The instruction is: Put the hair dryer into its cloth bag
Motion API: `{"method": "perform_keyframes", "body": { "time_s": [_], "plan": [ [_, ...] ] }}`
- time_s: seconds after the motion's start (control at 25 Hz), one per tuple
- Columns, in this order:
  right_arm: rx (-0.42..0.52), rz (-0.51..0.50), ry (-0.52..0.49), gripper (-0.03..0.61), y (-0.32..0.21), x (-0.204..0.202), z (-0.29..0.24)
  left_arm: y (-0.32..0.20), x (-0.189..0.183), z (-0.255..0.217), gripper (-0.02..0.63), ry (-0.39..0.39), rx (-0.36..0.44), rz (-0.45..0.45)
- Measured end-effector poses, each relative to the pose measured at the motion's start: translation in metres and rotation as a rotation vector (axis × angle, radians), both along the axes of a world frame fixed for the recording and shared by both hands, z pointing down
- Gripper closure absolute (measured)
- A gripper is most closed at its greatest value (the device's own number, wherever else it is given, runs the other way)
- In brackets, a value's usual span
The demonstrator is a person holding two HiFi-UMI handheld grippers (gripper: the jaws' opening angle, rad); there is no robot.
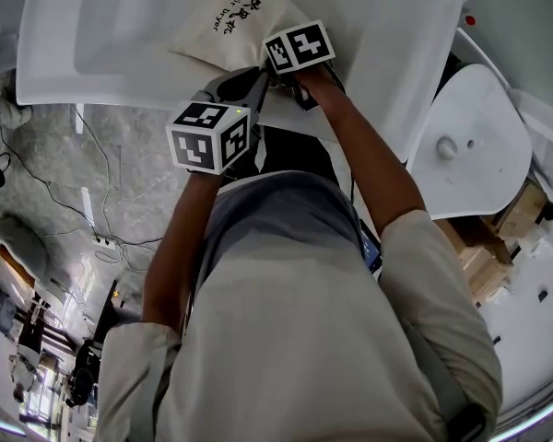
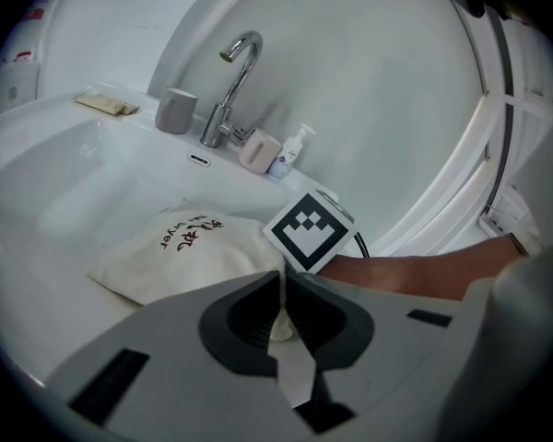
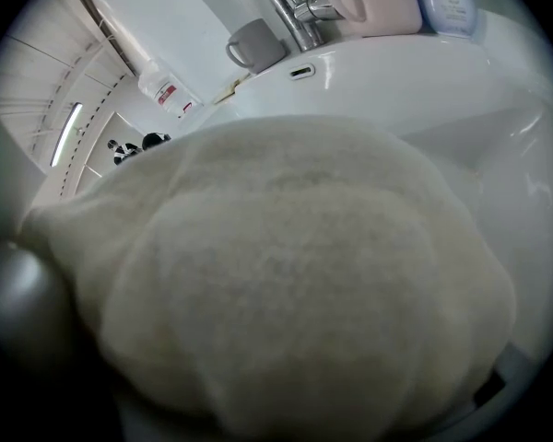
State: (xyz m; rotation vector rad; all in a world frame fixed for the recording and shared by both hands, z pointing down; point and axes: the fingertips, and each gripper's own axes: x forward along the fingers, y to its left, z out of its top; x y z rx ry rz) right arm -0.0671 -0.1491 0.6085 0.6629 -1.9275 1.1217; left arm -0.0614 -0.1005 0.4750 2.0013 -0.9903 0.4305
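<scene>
Behind the white washbasin [image 2: 64,191], on its ledge: chrome tap [image 2: 232,86], grey cup [image 2: 176,110], pink holder [image 2: 258,150], small pump bottle [image 2: 290,150]. The cream cloth bag with dark lettering [image 2: 180,251] lies in the basin and bulges; its contents are hidden. The left claw [image 2: 281,316] is narrow and pinches the bag's edge. The right claw [image 1: 302,88] is buried in the cloth, which fills its view, so I can't tell its grip.

The blurred cloth bag [image 3: 286,284] fills the right gripper view, hiding the jaws of the right tool [image 1: 293,55].
</scene>
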Motion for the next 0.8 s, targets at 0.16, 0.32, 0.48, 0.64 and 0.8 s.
{"method": "perform_keyframes", "body": {
  "time_s": [0.16, 0.32, 0.48, 0.64, 0.8],
  "plan": [
    [-0.028, 0.007, -0.026, 0.302, 0.003, -0.003, 0.001, 0.001, -0.001, 0.005, 0.586, 0.006, -0.008, 0.005],
    [-0.037, 0.008, -0.014, 0.273, 0.006, 0.001, -0.002, 0.003, -0.001, 0.008, 0.586, 0.002, -0.015, 0.018],
    [-0.048, 0.011, 0.003, 0.27, 0.01, 0.011, -0.006, 0.005, 0.001, 0.011, 0.586, 0.009, -0.032, 0.032],
    [-0.046, 0.042, 0.006, 0.27, 0.01, 0.017, -0.008, 0.006, -0.002, 0.013, 0.586, 0.012, -0.035, 0.028],
    [-0.04, 0.073, 0.011, 0.272, 0.01, 0.025, -0.012, 0.008, -0.004, 0.014, 0.586, 0.01, -0.037, 0.022]
  ]
}}
